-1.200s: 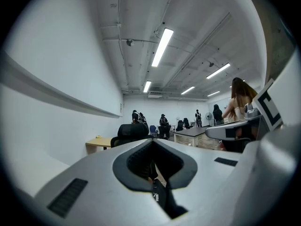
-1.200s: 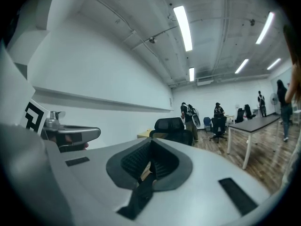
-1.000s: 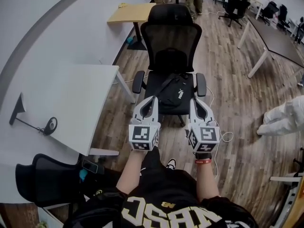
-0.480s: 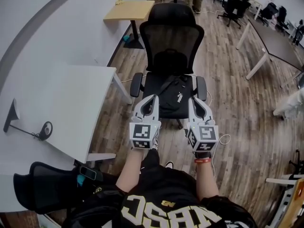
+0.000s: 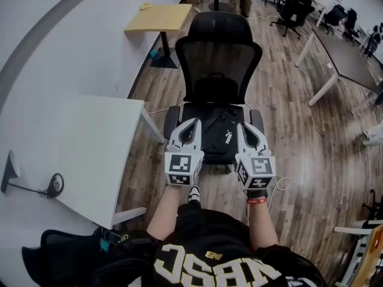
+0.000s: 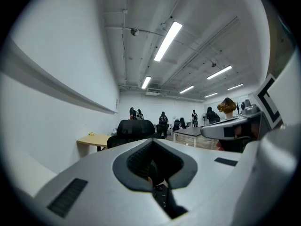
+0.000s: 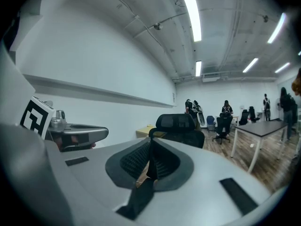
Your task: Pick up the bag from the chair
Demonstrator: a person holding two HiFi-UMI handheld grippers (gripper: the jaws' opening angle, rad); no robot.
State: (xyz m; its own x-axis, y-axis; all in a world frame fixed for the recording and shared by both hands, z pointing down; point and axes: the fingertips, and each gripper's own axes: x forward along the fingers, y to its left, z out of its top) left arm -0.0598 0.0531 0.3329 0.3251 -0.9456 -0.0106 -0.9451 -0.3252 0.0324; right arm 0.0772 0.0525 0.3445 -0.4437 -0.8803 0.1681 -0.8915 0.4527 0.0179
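A black bag [image 5: 216,129] with a white logo lies on the seat of a black mesh office chair [image 5: 218,58] in the middle of the head view. My left gripper [image 5: 191,124] hovers over the seat's front left corner, next to the left armrest. My right gripper [image 5: 244,126] hovers over the front right corner, at the bag's right edge. Both are shut, with nothing between their fingers. The left gripper view shows shut jaws and the chair's headrest [image 6: 135,127] beyond them. The right gripper view shows the same chair [image 7: 179,126] past its shut jaws. The bag is hidden in both gripper views.
A white table [image 5: 90,142] stands left of the chair and a small wooden table [image 5: 157,18] behind it. A long dark table [image 5: 347,46] and more chairs [image 5: 293,8] fill the back right. A white cable [image 5: 281,184] lies on the wood floor. Another black chair [image 5: 63,253] sits at bottom left.
The chair and bag have come closer, and both grippers now reach over the seat's front corners. The person in white at the right has almost left the view.
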